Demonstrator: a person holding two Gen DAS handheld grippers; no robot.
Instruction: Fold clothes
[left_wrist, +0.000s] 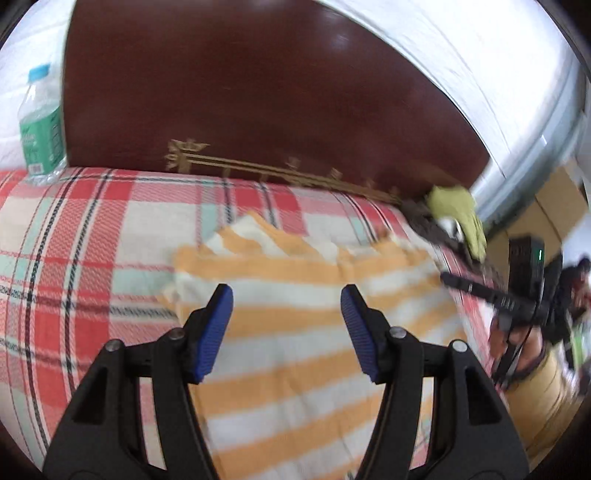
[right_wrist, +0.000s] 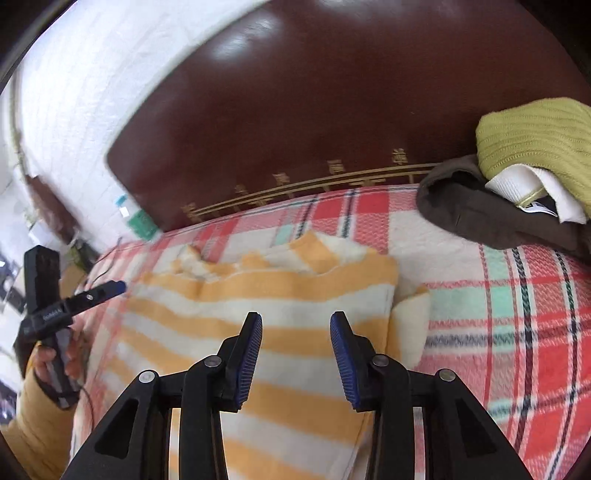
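An orange and white striped garment (left_wrist: 295, 314) lies flat on the plaid bedcover (left_wrist: 74, 258), partly folded with loose edges at its far end. My left gripper (left_wrist: 287, 295) hovers over it, open and empty. In the right wrist view the same garment (right_wrist: 240, 302) lies below my right gripper (right_wrist: 295, 321), which is also open and empty. The left gripper shows there too, at the garment's left edge (right_wrist: 110, 286), and the right gripper shows at the far right of the left wrist view (left_wrist: 448, 277).
A dark red headboard (left_wrist: 258, 92) stands behind the bed. A water bottle (left_wrist: 38, 125) stands at the far left corner. A pile of brown (right_wrist: 491, 206) and yellow-green (right_wrist: 535, 133) clothes lies at the far right by the headboard.
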